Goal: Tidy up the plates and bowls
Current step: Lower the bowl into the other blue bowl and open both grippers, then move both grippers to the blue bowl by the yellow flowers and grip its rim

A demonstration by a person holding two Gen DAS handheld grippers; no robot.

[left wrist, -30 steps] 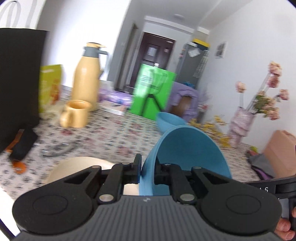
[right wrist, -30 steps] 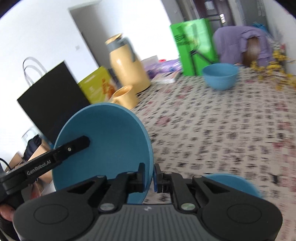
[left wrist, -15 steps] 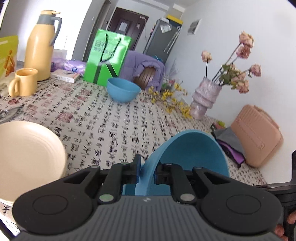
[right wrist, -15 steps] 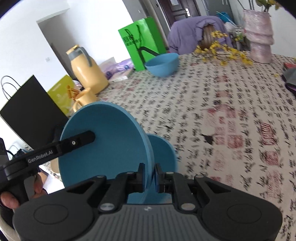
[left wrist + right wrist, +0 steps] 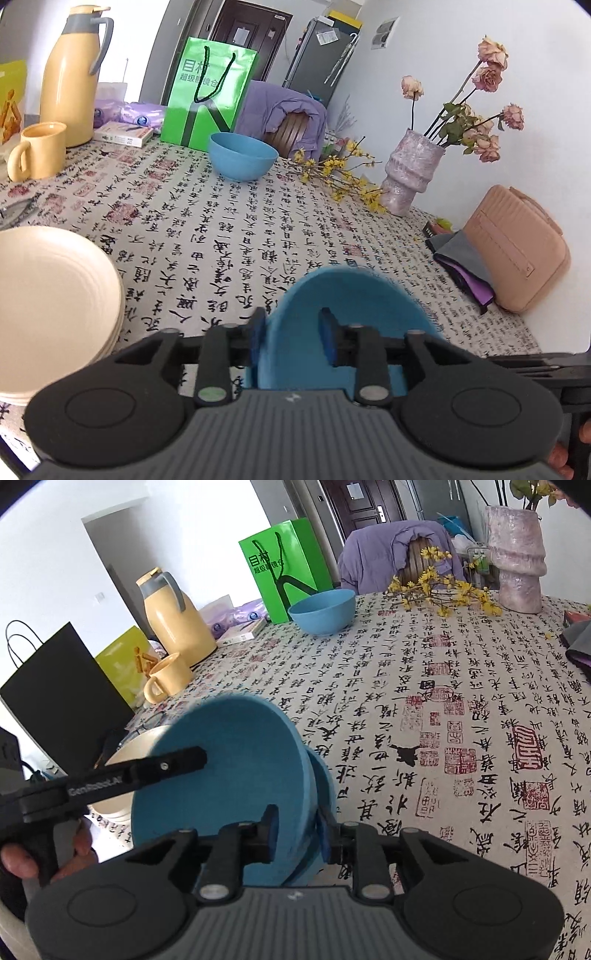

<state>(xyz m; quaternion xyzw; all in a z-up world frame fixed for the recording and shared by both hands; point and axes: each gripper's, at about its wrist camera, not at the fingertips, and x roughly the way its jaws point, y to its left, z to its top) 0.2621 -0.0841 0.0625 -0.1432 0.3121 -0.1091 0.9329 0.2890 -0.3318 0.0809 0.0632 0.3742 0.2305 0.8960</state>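
Observation:
A blue bowl [image 5: 351, 295] sits low over the table, nested on a second blue piece [image 5: 327, 794] under it. My left gripper [image 5: 291, 332] has its jaws open on either side of the bowl's rim. My right gripper [image 5: 297, 825] is also open, straddling the opposite rim of the same bowl [image 5: 229, 760]. A stack of cream plates [image 5: 48, 295] lies at the left. Another blue bowl [image 5: 242, 155] stands far back by the green bag, and also shows in the right wrist view [image 5: 323, 611].
On the calligraphy tablecloth stand a yellow thermos [image 5: 70, 74], a yellow mug [image 5: 38, 151], a green bag [image 5: 207, 92], a pink vase with flowers [image 5: 410, 173] and yellow twigs. A tan case [image 5: 517, 247] lies at the right edge. A black bag [image 5: 59, 686] stands left.
Both grippers lowered the blue bowl toward the table and onto the other blue piece, then opened their jaws; both were shut on its rim before.

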